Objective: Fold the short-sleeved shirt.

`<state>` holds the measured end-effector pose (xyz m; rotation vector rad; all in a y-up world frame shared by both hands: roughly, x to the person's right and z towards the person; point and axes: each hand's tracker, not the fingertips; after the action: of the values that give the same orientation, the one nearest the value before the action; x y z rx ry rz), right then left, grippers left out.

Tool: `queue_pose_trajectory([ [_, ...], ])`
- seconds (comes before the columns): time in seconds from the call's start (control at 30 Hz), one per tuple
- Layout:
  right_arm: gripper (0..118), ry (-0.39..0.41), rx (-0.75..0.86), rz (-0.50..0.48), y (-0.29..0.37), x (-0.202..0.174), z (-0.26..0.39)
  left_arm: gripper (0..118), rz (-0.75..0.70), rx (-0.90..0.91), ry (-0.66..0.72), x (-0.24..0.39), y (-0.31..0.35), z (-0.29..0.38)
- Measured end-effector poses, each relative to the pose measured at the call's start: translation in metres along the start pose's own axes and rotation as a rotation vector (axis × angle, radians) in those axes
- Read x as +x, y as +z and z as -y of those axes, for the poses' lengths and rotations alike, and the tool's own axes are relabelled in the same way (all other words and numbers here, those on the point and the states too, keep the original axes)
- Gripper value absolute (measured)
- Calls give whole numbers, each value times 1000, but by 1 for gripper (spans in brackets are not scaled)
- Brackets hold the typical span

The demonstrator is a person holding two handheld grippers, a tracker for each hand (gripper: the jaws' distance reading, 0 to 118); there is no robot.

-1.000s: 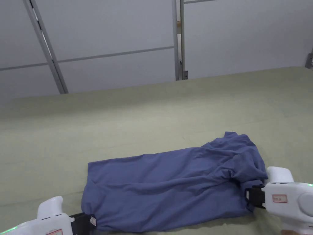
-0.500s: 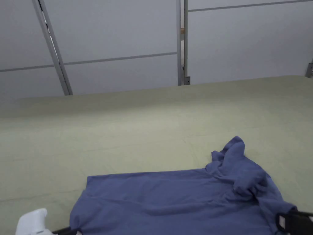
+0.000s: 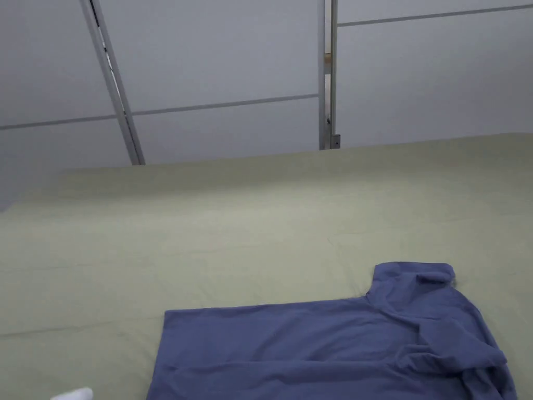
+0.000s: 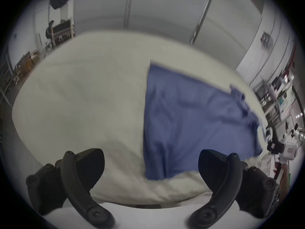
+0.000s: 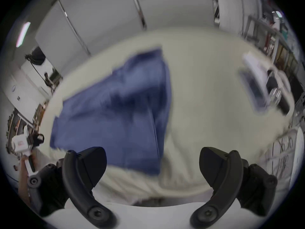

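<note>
Both your grippers have let go since a second ago: left gripper (image 4: 151,163) and right gripper (image 5: 152,162) gape empty. The blue short-sleeved cotton shirt (image 3: 333,349) lies flat on the pale green cloth-covered table (image 3: 208,234), long axis left-right, collar end right.

A broad tabletop (image 3: 208,224) covered in pale green cloth stretches back to a grey panelled wall. On it, near the front edge and to the right, a blue short-sleeved cotton shirt (image 3: 333,349) lies spread flat, one sleeve pointing away.
</note>
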<state>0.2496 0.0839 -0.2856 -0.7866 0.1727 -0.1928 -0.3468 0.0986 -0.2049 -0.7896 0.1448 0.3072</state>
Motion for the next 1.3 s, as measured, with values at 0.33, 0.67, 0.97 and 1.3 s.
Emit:
queue_pose_trajectory([
  [0.33,38,-42,750,-209,134,-59,-117,6,72,666,-12,67,145,-88],
  [0.67,2,-25,627,-301,79,-79,-114,0,246,117,118,39,-60,-193],
  [0.97,2,-8,492,-215,39,-59,-94,118,-5,-288,41,20,-233,-161],
  [1.3,2,-29,382,-211,4,-53,-70,9,17,-179,-163,54,-231,-146],
])
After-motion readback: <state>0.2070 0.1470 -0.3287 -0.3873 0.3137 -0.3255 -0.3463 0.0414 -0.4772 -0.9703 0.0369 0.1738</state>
